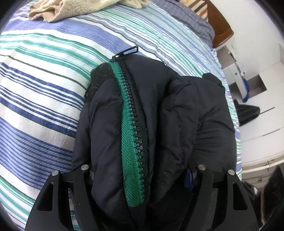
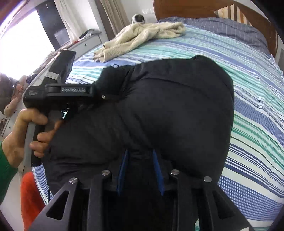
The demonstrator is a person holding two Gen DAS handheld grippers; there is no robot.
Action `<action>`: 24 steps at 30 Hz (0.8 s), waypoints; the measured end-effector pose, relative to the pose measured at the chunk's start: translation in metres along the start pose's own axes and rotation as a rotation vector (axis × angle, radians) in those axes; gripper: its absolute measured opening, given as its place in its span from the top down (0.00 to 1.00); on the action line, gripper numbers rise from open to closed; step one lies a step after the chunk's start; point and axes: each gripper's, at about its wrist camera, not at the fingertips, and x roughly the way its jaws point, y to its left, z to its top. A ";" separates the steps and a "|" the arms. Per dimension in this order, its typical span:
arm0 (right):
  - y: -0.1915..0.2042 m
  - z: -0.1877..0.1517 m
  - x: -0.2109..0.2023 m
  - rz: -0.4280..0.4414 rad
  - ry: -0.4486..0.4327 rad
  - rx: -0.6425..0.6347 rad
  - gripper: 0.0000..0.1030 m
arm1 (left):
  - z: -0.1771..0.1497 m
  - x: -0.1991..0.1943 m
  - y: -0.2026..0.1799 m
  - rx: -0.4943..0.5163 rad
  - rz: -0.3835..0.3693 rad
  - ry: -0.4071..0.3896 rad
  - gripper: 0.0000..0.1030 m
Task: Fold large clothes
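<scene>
A puffy black jacket lies bunched on the striped bed, its green-and-black zipper running up the middle of the left wrist view. My left gripper is shut on a thick fold of the jacket, which fills the gap between its fingers. Seen from the right wrist, the jacket is a rounded dark mound. My right gripper is shut on its near edge, with black fabric pinched between the blue pads. The left gripper bites into the jacket's left side, with a hand on its handle.
A beige fleece garment lies crumpled at the far end of the striped bedsheet, in front of the wooden headboard. The bed's edge and white furniture show on the right in the left wrist view. An orange thing is beside the bed.
</scene>
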 end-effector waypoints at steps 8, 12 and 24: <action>0.034 -0.010 -0.091 0.038 -0.060 -0.138 0.70 | 0.001 0.000 -0.003 -0.008 0.005 0.002 0.30; 0.023 -0.033 -0.041 0.013 0.058 -0.120 0.70 | -0.002 0.000 -0.004 -0.022 -0.019 -0.020 0.28; -0.005 -0.093 -0.095 0.092 -0.214 0.228 0.30 | -0.028 -0.078 -0.041 0.132 0.065 -0.137 0.19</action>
